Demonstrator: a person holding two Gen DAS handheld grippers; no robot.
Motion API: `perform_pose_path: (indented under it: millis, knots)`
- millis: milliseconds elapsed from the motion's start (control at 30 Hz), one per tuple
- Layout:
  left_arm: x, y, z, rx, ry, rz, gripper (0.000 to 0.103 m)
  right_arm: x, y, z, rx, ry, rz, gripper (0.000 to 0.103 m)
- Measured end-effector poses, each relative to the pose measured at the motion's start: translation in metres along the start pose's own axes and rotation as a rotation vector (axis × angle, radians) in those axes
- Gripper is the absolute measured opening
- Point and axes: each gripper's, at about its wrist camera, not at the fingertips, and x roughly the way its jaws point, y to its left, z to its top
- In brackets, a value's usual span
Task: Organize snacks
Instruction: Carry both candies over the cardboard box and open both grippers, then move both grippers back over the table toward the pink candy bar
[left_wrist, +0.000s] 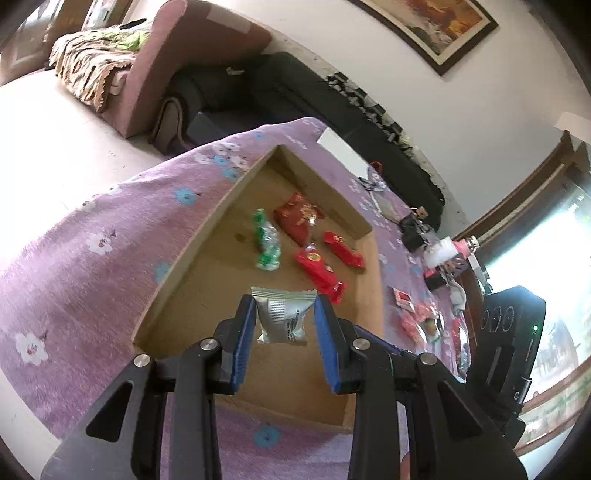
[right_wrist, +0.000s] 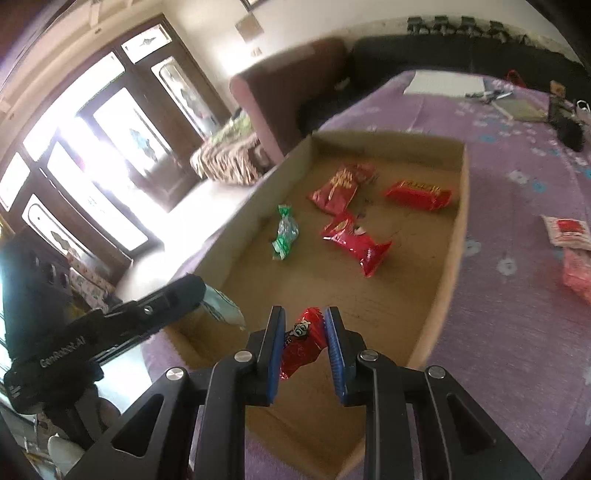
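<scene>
A shallow cardboard tray (left_wrist: 207, 236) (right_wrist: 456, 236) lies on a purple flowered cloth. Inside it rest a green candy packet (left_wrist: 266, 242) (right_wrist: 285, 232) and three red snack packets (left_wrist: 300, 218) (right_wrist: 338, 188). My left gripper (left_wrist: 284, 314) is shut on a silver-grey sachet (left_wrist: 282, 317) and holds it above the tray's near end. In the right wrist view that sachet (right_wrist: 221, 306) pokes out past the left gripper's dark fingers (right_wrist: 177, 295). My right gripper (right_wrist: 306, 332) is shut on a small red wrapped snack (right_wrist: 301, 343), also above the tray's near end.
More snack packets (left_wrist: 421, 321) (right_wrist: 565, 230) lie on the cloth right of the tray. A white box (right_wrist: 445, 83), papers and small dark items sit at the far end. Sofas (left_wrist: 207, 44) and a dark suitcase stand beyond. The right gripper's black body (left_wrist: 509, 343) is close by.
</scene>
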Motion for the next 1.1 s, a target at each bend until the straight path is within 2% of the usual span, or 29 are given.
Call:
perform_pose_path:
  millis: [233,500,567,633,667,700,733,800,1100]
  knots:
    - [0.02,0.003,0.01,-0.008,0.032,0.014,0.03,0.019,0.0,0.014,-0.016,0.069,-0.048,0.024]
    - [0.031,0.008,0.019,-0.043,0.052,0.054,0.031,0.028,-0.002,0.024,-0.011,0.091,-0.063,0.024]
    - [0.03,0.007,0.02,-0.039,0.053,0.051,0.031,0.029,-0.002,0.026,-0.006,0.086,-0.064,0.026]
    - [0.028,0.007,0.022,-0.039,0.051,0.046,0.034,0.029,-0.003,0.029,0.006,0.074,-0.062,0.034]
    - [0.027,0.007,0.023,-0.043,0.051,0.038,0.038,0.028,-0.004,0.03,0.01,0.067,-0.062,0.039]
    - [0.025,0.008,0.023,-0.048,0.052,0.026,0.05,0.027,-0.005,0.031,0.012,0.058,-0.067,0.042]
    - [0.024,0.008,0.024,-0.054,0.049,0.012,0.055,0.026,-0.004,0.032,0.012,0.052,-0.074,0.042]
    - [0.02,0.007,0.025,-0.057,0.039,-0.008,0.055,0.022,-0.005,0.033,0.016,0.036,-0.08,0.042]
    - [0.003,-0.011,0.025,-0.027,0.022,0.004,0.055,-0.027,-0.023,0.026,0.067,-0.063,-0.059,0.047]
